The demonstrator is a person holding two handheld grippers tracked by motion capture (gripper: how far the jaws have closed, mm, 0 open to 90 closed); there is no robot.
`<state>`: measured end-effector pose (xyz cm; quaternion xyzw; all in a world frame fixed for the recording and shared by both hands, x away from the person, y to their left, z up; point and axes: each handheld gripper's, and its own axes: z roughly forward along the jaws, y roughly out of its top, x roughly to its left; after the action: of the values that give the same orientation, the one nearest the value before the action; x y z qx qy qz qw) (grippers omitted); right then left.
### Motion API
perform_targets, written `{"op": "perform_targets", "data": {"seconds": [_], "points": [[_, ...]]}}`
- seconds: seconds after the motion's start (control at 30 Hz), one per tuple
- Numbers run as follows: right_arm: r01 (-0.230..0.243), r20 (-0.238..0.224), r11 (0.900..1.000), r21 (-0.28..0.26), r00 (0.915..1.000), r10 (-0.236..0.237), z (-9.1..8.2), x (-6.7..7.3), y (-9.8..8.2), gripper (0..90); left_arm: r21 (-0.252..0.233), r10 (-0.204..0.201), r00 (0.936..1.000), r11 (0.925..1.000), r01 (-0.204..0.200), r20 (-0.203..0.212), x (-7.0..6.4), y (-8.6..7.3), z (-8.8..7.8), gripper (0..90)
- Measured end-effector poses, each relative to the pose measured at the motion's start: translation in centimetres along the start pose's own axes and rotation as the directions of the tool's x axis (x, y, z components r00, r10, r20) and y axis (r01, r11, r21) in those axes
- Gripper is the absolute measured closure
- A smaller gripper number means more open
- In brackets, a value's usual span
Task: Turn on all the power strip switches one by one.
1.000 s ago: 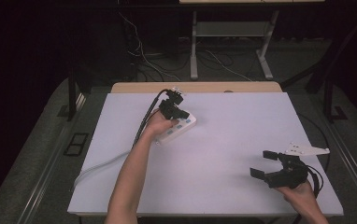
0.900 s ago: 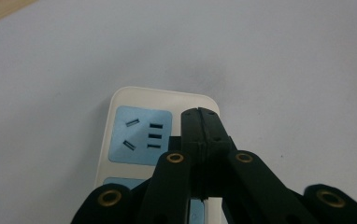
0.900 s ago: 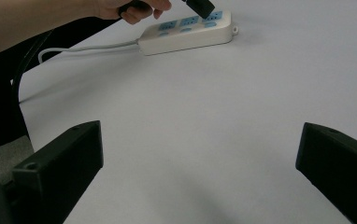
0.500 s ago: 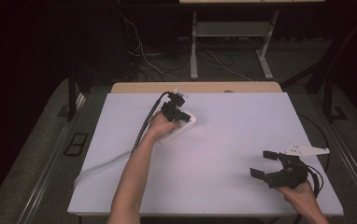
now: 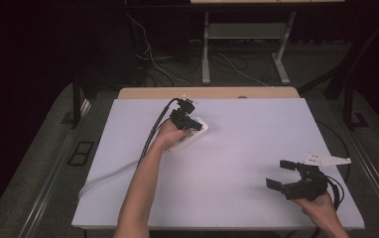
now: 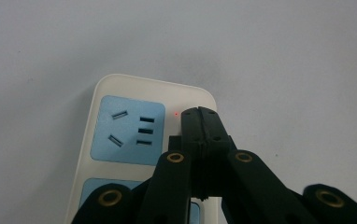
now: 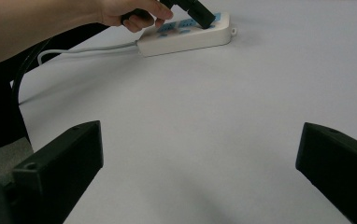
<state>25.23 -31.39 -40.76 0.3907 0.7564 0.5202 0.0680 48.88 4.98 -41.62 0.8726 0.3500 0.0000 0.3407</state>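
Jaws of our left gripper (image 6: 199, 114) meet, closed on nothing, tips by a red light on the white plastic power strip (image 6: 120, 93); from above that light is hidden, while our right gripper (image 5: 283, 174) hangs open

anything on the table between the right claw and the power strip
Nothing: in the right gripper view, bare white table runs from the open right claw to the power strip.

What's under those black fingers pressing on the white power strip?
The left gripper, fingers shut, rests its tips on the power strip beside a small red light. Whatever button lies beneath the tips is covered.
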Motion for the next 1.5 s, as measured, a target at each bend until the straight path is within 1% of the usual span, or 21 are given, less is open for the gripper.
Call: {"op": "perform_targets", "data": {"seconds": [0.17,0.3,0.43,0.47,0.57,0.73,0.97,1.07,1.13,1.2,1.23,1.27,1.33,1.37,1.43,1.5], "points": [[0.0,0.002,1.0,0.001,1.0,0.0,0.0,0.0,0.0,0.5,0.002,-0.01,0.9999,0.9999,0.01,0.004,0.1,0.0,0.0,89.8],[-0.002,0.004,1.0,-0.002,1.0,0.002,-0.1,-0.1,0.0,0.5,-0.007,-0.01,0.9999,0.9999,0.01,-0.012,0.0,-0.1,-0.2,89.6],[-0.009,0.003,1.0,0.001,1.0,0.009,0.0,-0.2,0.0,0.5,-0.038,0.005,0.9999,0.9993,-0.006,-0.016,-0.2,-0.9,-0.7,89.4],[-0.008,0.002,1.0,0.001,1.0,0.008,0.0,-0.2,0.0,0.5,-0.05,0.002,0.9998,0.9987,-0.003,-0.021,-0.3,-1.1,-0.9,89.4],[-0.007,0.003,1.0,0.001,1.0,0.007,0.1,-0.2,0.0,0.5,-0.082,-0.001,0.9995,0.9967,-0.002,-0.033,-0.3,-1.8,-1.7,89.4],[-0.004,0.004,1.0,0.003,1.0,0.004,0.1,-0.1,0.0,0.5,-0.125,-0.013,0.9993,0.9921,0.008,-0.036,-0.3,-2.7,-3.2,89.4],[-0.004,0.005,1.0,0.003,1.0,0.004,0.1,-0.1,0.0,0.5,-0.158,-0.007,0.9984,0.9875,-0.002,-0.056,-0.4,-3.3,-5.2,89.4],[-0.004,0.004,1.0,0.004,1.0,0.004,0.2,-0.1,0.0,0.5,-0.172,-0.006,0.9984,0.9851,-0.003,-0.057,-0.6,-3.6,-6.0,89.3],[-0.004,0.004,1.0,0.004,1.0,0.004,0.1,-0.1,0.0,0.5,-0.183,-0.003,0.9982,0.983,-0.008,-0.059,-0.8,-3.8,-6.6,89.2],[-0.004,0.004,1.0,0.003,1.0,0.004,0.1,-0.1,0.0,0.5,-0.205,-0.014,0.9979,0.9788,0.001,-0.063,-1.1,-4.1,-7.3,88.4],[-0.005,0.004,1.0,0.002,1.0,0.004,0.1,-0.1,0.0,0.5,-0.211,-0.012,0.9978,0.9775,-0.002,-0.065,-1.1,-4.3,-7.6,84.0],[-0.003,0.004,1.0,0.001,1.0,0.003,0.1,-0.1,0.0,0.5,-0.216,-0.016,0.9975,0.9764,0.001,-0.069,-1.3,-4.5,-7.9,80.9],[-0.002,0.004,1.0,-0.001,1.0,0.002,0.1,0.0,0.0,0.6,-0.224,-0.028,0.9968,0.9746,0.011,-0.075,-1.5,-4.9,-8.5,71.5],[-0.003,0.004,1.0,-0.002,1.0,0.003,0.1,0.0,0.0,0.5,-0.233,-0.041,0.9967,0.9722,0.023,-0.07,-1.6,-5.2,-8.8,66.4],[-0.003,0.005,1.0,-0.004,1.0,0.003,0.0,0.0,0.0,0.5,-0.254,-0.069,0.9966,0.9657,0.055,-0.046,-1.7,-5.9,-9.4,57.9],[-0.003,0.005,1.0,-0.003,1.0,0.003,0.0,0.0,0.0,0.5,-0.269,-0.081,0.9952,0.9609,0.064,-0.054,-1.9,-6.5,-10.0,46.1]]}}
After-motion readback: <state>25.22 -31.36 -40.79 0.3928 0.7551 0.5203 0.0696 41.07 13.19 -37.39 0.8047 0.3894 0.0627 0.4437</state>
